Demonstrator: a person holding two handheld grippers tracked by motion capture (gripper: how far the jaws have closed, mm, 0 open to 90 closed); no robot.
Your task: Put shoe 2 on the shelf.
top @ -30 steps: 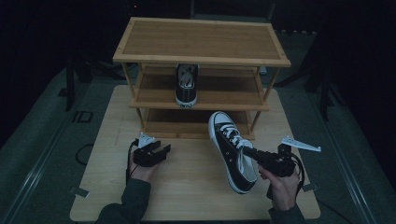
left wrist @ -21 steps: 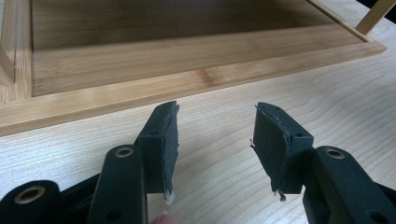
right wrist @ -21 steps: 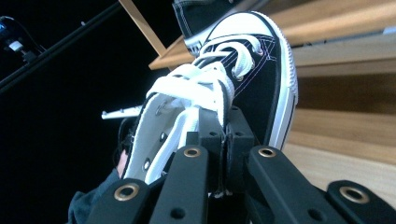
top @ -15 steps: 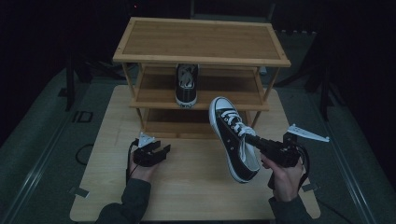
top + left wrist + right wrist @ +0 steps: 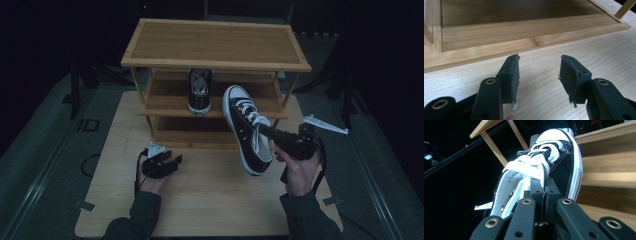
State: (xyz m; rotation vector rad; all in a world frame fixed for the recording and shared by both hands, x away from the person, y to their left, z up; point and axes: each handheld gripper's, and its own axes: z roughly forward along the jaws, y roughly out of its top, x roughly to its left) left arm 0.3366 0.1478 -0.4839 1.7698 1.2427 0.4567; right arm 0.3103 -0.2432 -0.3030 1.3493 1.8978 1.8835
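Two sneakers here: your right claw (image 5: pixel 266 131) is pinching the side wall of one sneaker (image 5: pixel 246 129), holding it tilted in the air in front of the rack's (image 5: pixel 215 50) middle shelf. The other sneaker (image 5: pixel 200 92) sits on that shelf. Your left claw (image 5: pixel 170 161) rests spread on the desk (image 5: pixel 210 210), holding nothing.

Middle shelf (image 5: pixel 260 106) free beside parked sneaker (image 5: pixel 199 92).

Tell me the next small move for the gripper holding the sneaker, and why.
Probably carry it on toward the middle shelf: the right gripper is shut on the sneaker, which hangs clear of the table, and its mate already sits there with room beside it.
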